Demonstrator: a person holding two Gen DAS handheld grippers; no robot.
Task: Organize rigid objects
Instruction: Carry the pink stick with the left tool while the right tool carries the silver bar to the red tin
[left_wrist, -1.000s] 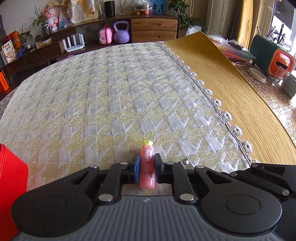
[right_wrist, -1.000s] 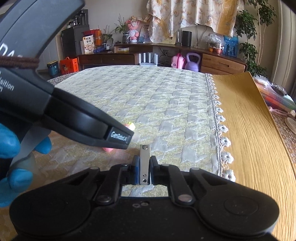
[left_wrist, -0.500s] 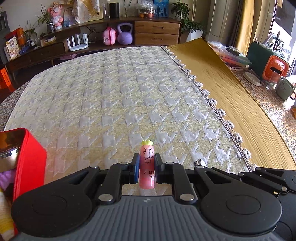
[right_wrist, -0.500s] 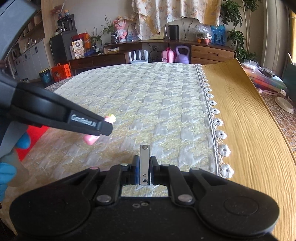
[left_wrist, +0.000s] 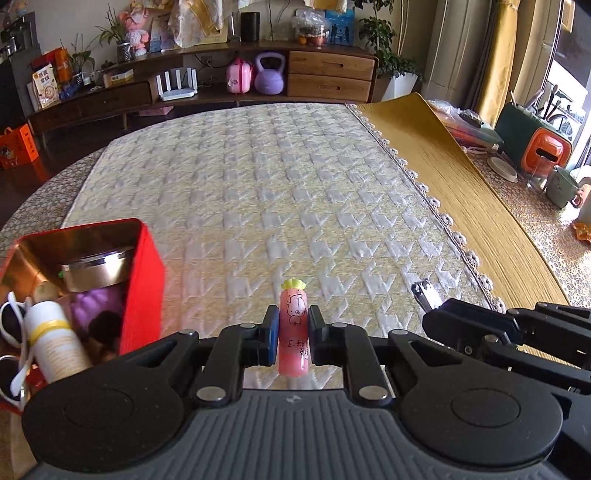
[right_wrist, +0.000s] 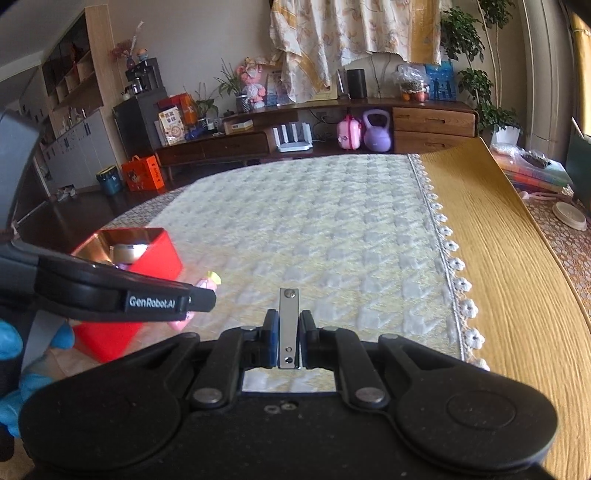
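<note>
My left gripper (left_wrist: 293, 334) is shut on a pink tube (left_wrist: 293, 306) with a yellow-green cap and a pig drawing, held upright above the quilted cloth. An open red box (left_wrist: 144, 280) sits just to its left, with a silver tin (left_wrist: 98, 269), a white bottle (left_wrist: 55, 343) and other small items inside. My right gripper (right_wrist: 288, 332) is shut on a silver nail clipper (right_wrist: 288, 310). In the right wrist view the left gripper (right_wrist: 199, 299) reaches in from the left, with the pink tube (right_wrist: 210, 282) at its tip, in front of the red box (right_wrist: 159, 254).
The cream quilted cloth (left_wrist: 277, 192) covers most of the table, with a lace edge beside a yellow wood-grain mat (left_wrist: 461, 177). A green mug (left_wrist: 559, 186) and an orange appliance (left_wrist: 546, 149) stand at the far right. A gloved hand (right_wrist: 11, 369) holds the left gripper.
Both grippers have risen and moved left with their objects. The red box has come into view on the left, showing its contents, and the tube is now close beside it.
</note>
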